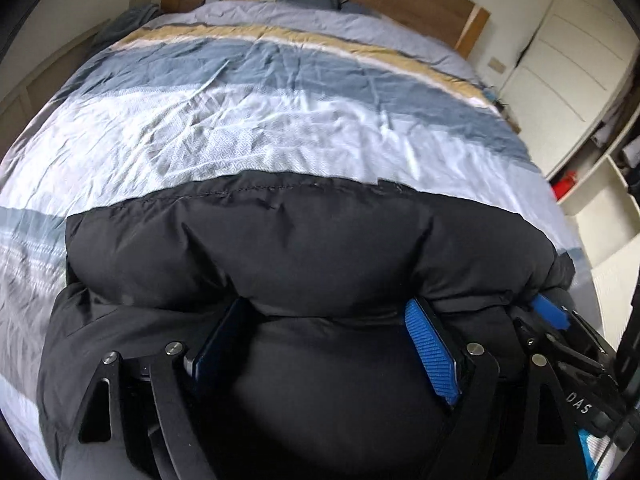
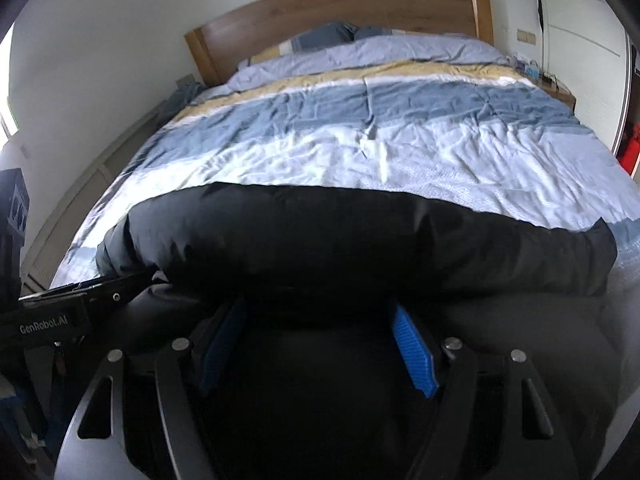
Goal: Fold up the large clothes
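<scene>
A black puffy jacket (image 1: 320,240) lies across the near end of a striped blue, white and tan duvet (image 1: 240,120). A thick rolled fold of it rests over both grippers' fingertips. My left gripper (image 1: 326,304) has its jaws wide, with the padded cloth bulging between the blue pads (image 1: 430,348); its tips are buried under the fold. In the right wrist view the same jacket (image 2: 360,240) fills the wide jaws of my right gripper (image 2: 317,304), tips likewise covered. The two grippers sit side by side, each one's edge showing in the other's view.
The bed reaches back to a wooden headboard (image 2: 360,8) with pillows (image 2: 328,36) against it. White wardrobe doors (image 1: 560,60) and open shelves (image 1: 600,208) stand to the right of the bed. A wall and low panelling (image 2: 80,200) run along its left side.
</scene>
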